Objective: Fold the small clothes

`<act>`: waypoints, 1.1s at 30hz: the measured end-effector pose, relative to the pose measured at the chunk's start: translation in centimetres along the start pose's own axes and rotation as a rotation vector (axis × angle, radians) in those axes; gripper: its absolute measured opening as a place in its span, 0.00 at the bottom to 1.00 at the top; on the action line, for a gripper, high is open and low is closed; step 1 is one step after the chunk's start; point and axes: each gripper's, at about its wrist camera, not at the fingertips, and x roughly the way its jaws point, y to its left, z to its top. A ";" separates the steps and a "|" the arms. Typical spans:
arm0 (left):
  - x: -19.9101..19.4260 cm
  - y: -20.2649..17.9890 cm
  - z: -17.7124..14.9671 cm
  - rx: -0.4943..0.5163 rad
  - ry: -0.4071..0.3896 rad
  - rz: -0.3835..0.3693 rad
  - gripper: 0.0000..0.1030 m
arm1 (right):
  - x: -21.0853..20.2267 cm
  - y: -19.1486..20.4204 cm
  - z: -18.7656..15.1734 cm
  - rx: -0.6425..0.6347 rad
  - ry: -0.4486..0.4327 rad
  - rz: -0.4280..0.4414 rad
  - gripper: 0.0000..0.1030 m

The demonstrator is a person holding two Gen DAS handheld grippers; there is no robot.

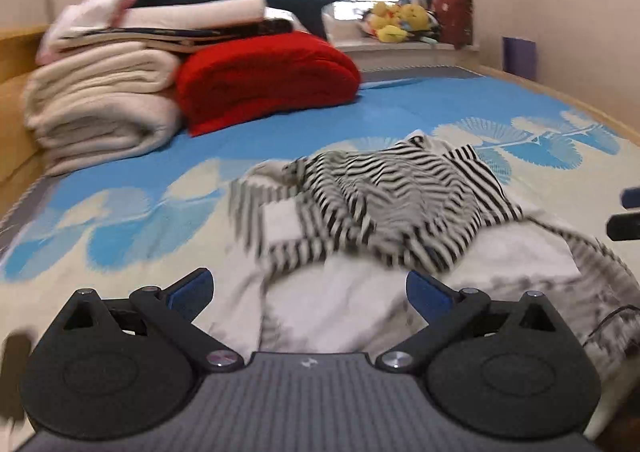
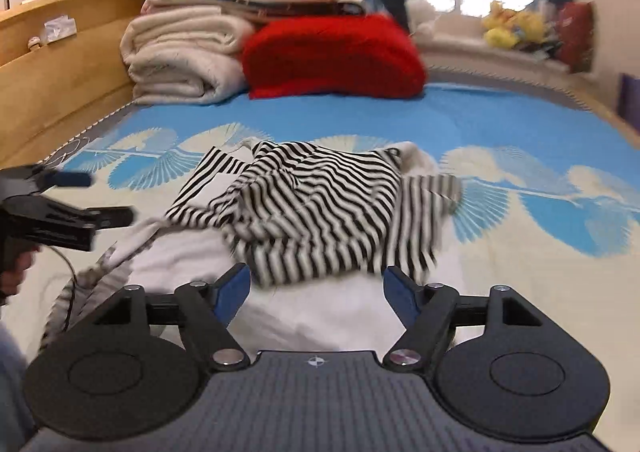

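Lying crumpled on the blue and cream bedspread (image 1: 280, 119), the black-and-white striped top (image 1: 384, 203) sits in a loose heap with a sleeve trailing to one side, partly over a white garment (image 1: 340, 304) spread nearer the cameras. The left gripper (image 1: 308, 292) hangs over the near edge of that white cloth with its blue-padded fingers spread wide and nothing between them. The right gripper (image 2: 316, 292) is likewise apart and empty, its fingers above the white cloth just short of the striped top. In the right wrist view the left gripper shows at the left edge, gripped by a hand (image 2: 16, 272). Farther back on the bed lie a red folded blanket (image 1: 268, 79) and a stack of cream blankets (image 1: 100, 103).
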 end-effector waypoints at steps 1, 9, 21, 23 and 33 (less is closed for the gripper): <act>-2.2 -0.2 -1.3 -0.014 -0.003 0.020 1.00 | -1.6 0.8 -1.3 0.015 -0.008 -0.026 0.73; -14.0 -1.6 -6.1 -0.068 -0.031 0.089 1.00 | -11.1 5.9 -8.2 0.013 0.001 -0.069 0.73; -20.8 -3.1 -6.4 -0.068 -0.131 0.113 1.00 | -20.3 8.9 -9.0 -0.016 -0.143 -0.060 0.74; -21.2 -3.0 -6.2 -0.079 -0.137 0.109 1.00 | -20.9 9.2 -9.3 -0.027 -0.159 -0.064 0.74; -20.2 -2.8 -6.4 -0.073 -0.111 0.123 1.00 | -20.2 8.4 -10.1 -0.023 -0.111 -0.097 0.74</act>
